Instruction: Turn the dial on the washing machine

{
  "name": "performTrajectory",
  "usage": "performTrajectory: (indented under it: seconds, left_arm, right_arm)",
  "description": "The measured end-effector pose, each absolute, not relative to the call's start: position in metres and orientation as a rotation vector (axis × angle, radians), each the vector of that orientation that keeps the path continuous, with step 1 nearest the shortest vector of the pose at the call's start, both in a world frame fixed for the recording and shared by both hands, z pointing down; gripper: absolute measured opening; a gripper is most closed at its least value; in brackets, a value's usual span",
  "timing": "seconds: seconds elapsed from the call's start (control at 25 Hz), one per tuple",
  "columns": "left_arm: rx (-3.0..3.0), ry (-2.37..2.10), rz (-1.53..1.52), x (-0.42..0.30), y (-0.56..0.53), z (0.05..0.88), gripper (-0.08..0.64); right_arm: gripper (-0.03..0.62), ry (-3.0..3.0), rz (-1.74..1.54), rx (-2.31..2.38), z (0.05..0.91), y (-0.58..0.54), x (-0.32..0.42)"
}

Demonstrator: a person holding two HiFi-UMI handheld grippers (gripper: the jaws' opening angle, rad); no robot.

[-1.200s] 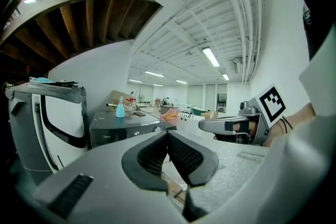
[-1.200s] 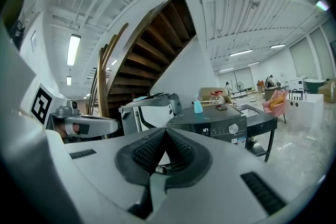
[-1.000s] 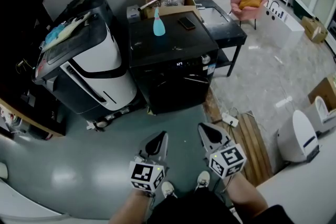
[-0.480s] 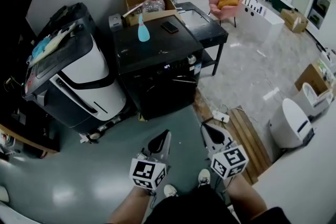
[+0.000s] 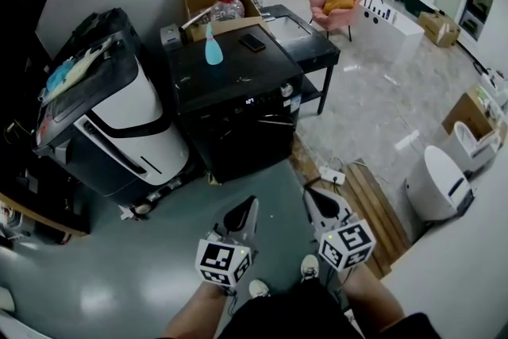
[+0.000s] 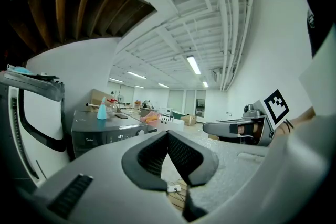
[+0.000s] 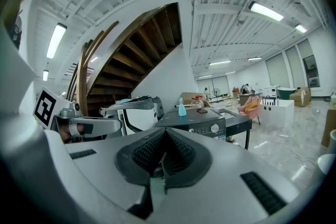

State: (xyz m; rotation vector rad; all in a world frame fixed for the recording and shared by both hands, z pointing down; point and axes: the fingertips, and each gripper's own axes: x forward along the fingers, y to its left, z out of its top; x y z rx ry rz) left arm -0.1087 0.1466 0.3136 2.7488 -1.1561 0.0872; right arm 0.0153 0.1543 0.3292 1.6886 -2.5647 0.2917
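Wooden stairs, gripper views only

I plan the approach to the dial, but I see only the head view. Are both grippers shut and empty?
Observer: The left gripper view shows the left gripper shut, pads together, nothing between them.
Operator: And the right one?
Observer: The right gripper is shut and empty too, by its own view.
Operator: Is anything overhead?
Observer: Yes. The right gripper view shows a wooden staircase rising overhead, left of the washing machine.
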Motion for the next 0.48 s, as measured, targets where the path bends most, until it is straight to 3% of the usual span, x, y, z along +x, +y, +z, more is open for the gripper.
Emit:
performTrajectory:
  seconds: [0.48]
  left_arm:
    - [2.73, -1.17, 0.1, -0.1092, 0.1535, 0.3118, 0.005]
  right_arm:
    - [-0.003, -2.576, 0.285, 1.684, 0.323, 0.1591, 0.0138]
